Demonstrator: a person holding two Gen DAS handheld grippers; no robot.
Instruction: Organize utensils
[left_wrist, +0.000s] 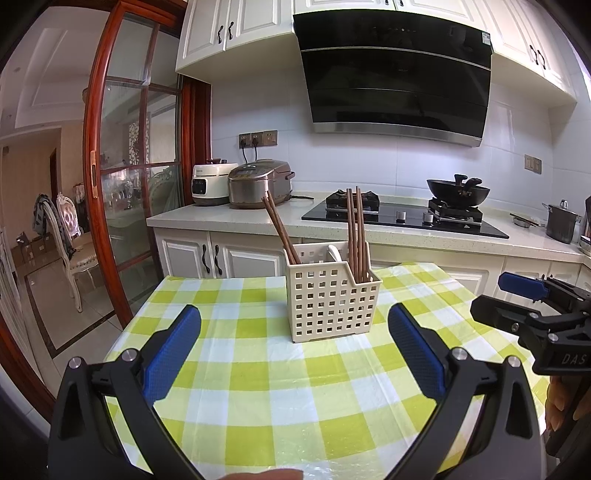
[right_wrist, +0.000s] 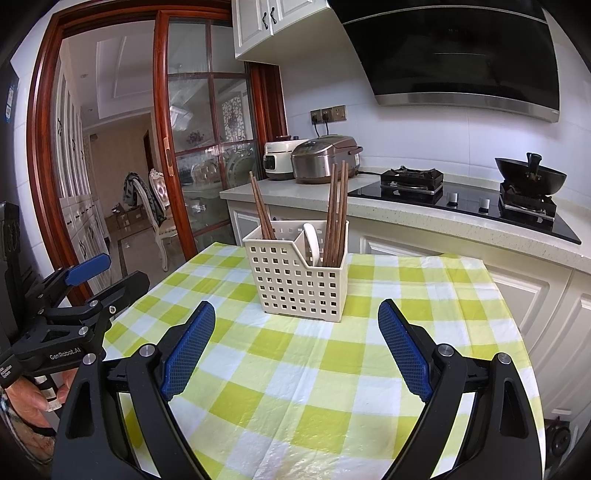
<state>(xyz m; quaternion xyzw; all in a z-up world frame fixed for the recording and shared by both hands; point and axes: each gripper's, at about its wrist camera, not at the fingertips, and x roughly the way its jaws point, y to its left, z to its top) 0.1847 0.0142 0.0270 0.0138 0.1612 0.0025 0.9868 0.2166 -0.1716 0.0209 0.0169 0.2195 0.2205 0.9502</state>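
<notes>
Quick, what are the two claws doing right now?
Left claw: open, holding nothing.
Right claw: open, holding nothing.

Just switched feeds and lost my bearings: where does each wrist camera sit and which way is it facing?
Left wrist: on the left gripper, looking forward across the checked tablecloth at the utensil caddy; right gripper shows at its right edge.
Right wrist: on the right gripper, facing the same caddy; left gripper and a hand show at left.
Shared: caddy, chopsticks, stove, rice cooker.
</notes>
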